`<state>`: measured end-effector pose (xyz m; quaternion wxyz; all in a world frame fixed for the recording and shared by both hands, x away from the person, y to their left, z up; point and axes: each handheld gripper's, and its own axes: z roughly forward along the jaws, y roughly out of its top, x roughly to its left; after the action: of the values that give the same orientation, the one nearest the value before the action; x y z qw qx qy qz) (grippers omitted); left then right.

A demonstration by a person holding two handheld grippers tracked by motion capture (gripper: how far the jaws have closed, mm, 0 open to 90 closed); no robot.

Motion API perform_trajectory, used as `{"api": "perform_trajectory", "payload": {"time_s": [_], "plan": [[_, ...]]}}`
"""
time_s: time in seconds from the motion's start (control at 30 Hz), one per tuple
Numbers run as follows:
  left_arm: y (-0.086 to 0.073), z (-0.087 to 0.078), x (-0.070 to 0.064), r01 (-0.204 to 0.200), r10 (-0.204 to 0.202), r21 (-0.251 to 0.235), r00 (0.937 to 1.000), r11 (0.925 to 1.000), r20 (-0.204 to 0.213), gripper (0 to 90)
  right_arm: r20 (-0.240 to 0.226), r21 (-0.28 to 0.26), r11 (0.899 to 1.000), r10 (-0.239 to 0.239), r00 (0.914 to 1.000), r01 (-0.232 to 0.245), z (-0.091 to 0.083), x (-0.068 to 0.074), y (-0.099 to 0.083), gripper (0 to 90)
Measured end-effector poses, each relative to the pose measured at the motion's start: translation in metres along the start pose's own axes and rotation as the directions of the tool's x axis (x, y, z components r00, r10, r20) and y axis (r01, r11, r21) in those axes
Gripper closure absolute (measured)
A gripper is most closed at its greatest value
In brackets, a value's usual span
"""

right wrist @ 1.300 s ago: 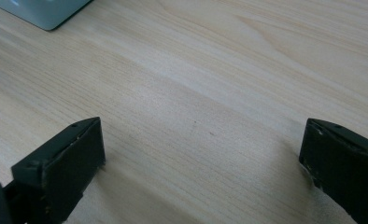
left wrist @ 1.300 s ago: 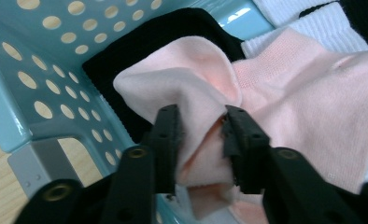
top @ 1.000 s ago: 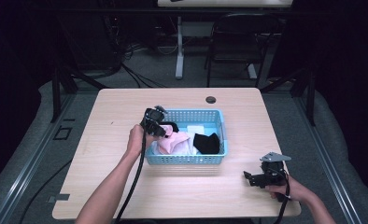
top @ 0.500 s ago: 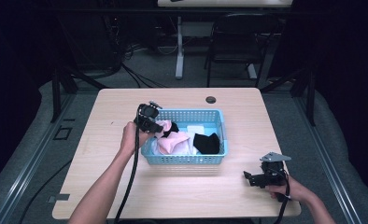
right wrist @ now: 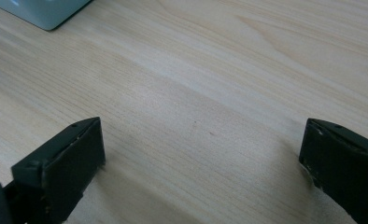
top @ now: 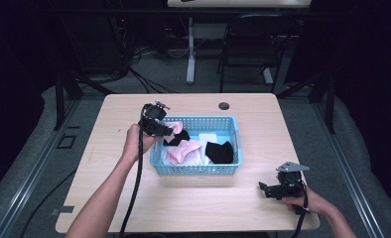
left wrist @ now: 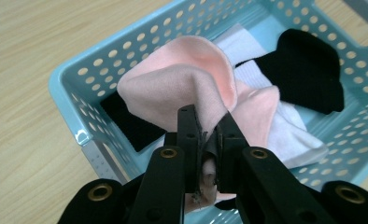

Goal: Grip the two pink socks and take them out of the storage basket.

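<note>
1. Left gripper (top: 169, 132) is at the left end of the blue basket (top: 196, 169), held above it, jaws pressed together on a fold of the pink sock (left wrist: 182, 88).
2. In the left gripper view (left wrist: 205, 140) the pink sock is bunched and lifted clear above the other clothes, hanging over the basket's (left wrist: 67, 84) left end.
3. Under it in the basket: black sock (left wrist: 308, 70) at the far side, white sock (left wrist: 289, 126) beneath, another black piece (left wrist: 126, 123) against the near wall.
4. High view: pink cloth (top: 183, 151) in the basket middle-left, black sock (top: 218, 151) to its right, white piece (top: 209, 137) at the back.
5. Right gripper (top: 265, 188) is low at the table's (top: 134, 203) front right corner, well apart from the basket, held in the person's right hand (top: 307, 201).
6. Right gripper view (right wrist: 201, 158): jaws spread wide, nothing between them, bare wood of the table (right wrist: 219, 70) below; basket corner (right wrist: 46, 11) at top left.
7. Small dark round cap (top: 224, 105) on the table behind the basket.
</note>
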<state>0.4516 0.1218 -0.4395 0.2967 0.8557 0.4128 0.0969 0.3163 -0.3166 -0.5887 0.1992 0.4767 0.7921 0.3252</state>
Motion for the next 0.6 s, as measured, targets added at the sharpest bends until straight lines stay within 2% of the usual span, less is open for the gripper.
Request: {"api": "perform_trajectory", "payload": {"time_s": [0.37, 0.57, 0.6], "plan": [[0.002, -0.030, 0.004, 0.000, 0.000, -0.048, 1.0000, 0.9988, -0.002, 83.5, 0.000, 0.001, 1.000, 0.000, 1.0000, 0.000, 0.000, 0.000, 0.000, 0.0], [-0.003, -0.046, 0.012, 0.018, -0.018, -0.074, 0.9998, 0.9971, -0.003, 83.5, -0.006, -0.002, 1.000, 0.001, 1.0000, -0.001, 0.000, 0.000, 0.000, 0.0], [-0.006, -0.054, 0.017, 0.026, -0.027, -0.085, 0.9996, 0.9961, -0.007, 83.5, -0.007, -0.002, 1.000, 0.001, 1.0000, -0.001, 0.000, 0.000, 0.000, 0.0]]}}
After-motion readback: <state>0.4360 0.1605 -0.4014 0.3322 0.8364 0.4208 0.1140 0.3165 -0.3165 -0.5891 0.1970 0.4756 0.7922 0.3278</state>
